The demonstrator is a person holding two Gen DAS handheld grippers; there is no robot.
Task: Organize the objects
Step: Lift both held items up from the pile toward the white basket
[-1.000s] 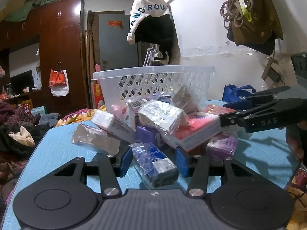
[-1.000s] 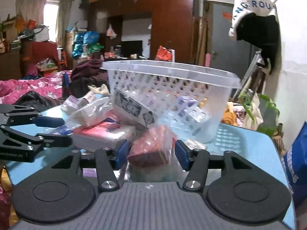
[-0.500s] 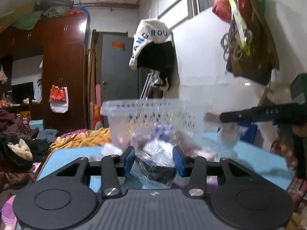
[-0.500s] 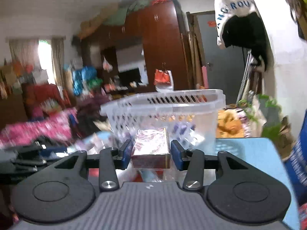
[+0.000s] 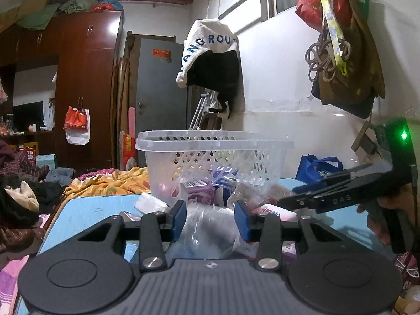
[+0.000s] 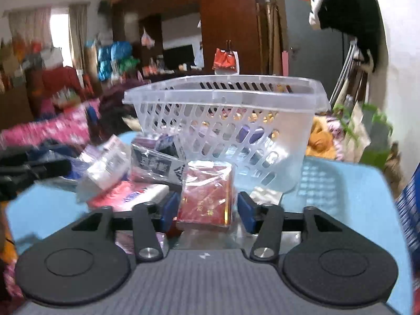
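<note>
My left gripper (image 5: 210,221) is closing its jaws on a clear-wrapped dark packet (image 5: 210,236), and both blue pads press the wrapping as it hangs above the blue table (image 5: 86,212). Just beyond it stands the clear plastic basket (image 5: 215,141), with purple boxes inside. My right gripper (image 6: 206,210) is opening. A red wrapped box (image 6: 206,197) stands upright between its pads, with a small gap on each side. The basket (image 6: 223,95) is right behind the box. The right gripper's black fingers (image 5: 328,198) reach in from the right in the left wrist view.
Several loose packets lie in front of the basket, among them a pink and white pack (image 6: 126,197) and a black and white box (image 6: 155,162). The table edge (image 6: 388,183) is close on the right. A blue bag (image 5: 317,168), clothes and wardrobes surround the table.
The left gripper closed on the wrapped packet and raised it off the pile. The right gripper lifted the red box toward the basket, then its pads spread away from the box.
</note>
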